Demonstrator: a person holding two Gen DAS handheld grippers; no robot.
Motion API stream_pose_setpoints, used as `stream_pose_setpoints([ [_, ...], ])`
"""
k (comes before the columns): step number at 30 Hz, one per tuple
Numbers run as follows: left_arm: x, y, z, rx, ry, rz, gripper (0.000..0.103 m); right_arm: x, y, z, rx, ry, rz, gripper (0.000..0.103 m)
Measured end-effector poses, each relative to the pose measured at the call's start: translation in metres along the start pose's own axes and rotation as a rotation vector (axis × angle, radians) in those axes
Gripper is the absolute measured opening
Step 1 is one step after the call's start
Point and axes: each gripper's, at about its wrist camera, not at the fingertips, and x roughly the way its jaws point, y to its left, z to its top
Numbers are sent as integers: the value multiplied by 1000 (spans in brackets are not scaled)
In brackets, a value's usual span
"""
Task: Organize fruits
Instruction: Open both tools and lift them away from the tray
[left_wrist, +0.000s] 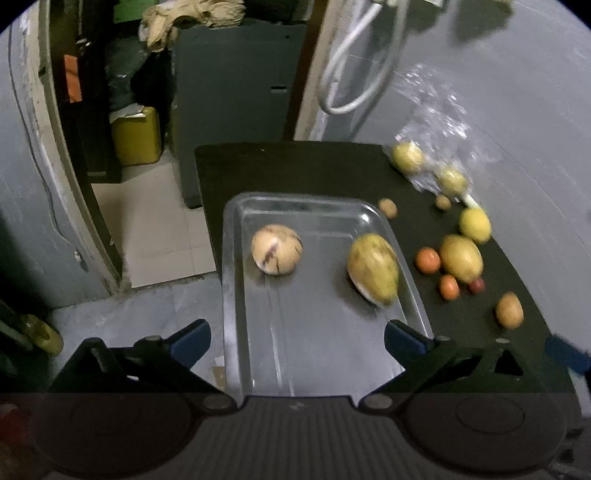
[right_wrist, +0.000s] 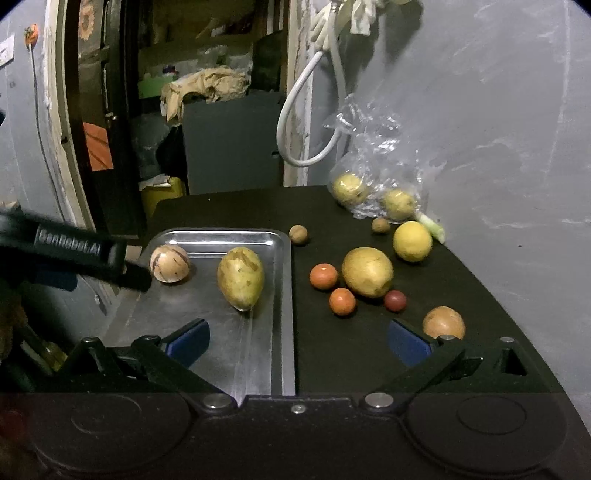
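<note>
Fruit is split between two spots: your metal tray holds a striped round fruit and a mango, while others lie loose on the black tabletop. Your left hand-held gripper and right hand-held gripper both gape apart, empty.

In the left wrist view the mango and the fruits on the counter are smeared by motion blur. The tray is cut off below by the gripper body. In the right wrist view, a brown fruit is partly hidden behind a finger.
</note>
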Motion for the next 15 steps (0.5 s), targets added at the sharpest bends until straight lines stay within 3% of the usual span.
stream_pose_setpoints([
  [6,-24,-13,-27,123,23,26,102,-45,-3,-8,10,13,-2,102],
  [15,-36,-34,-79,216,131,-19,102,-83,-22,-45,45,92,-23,102],
])
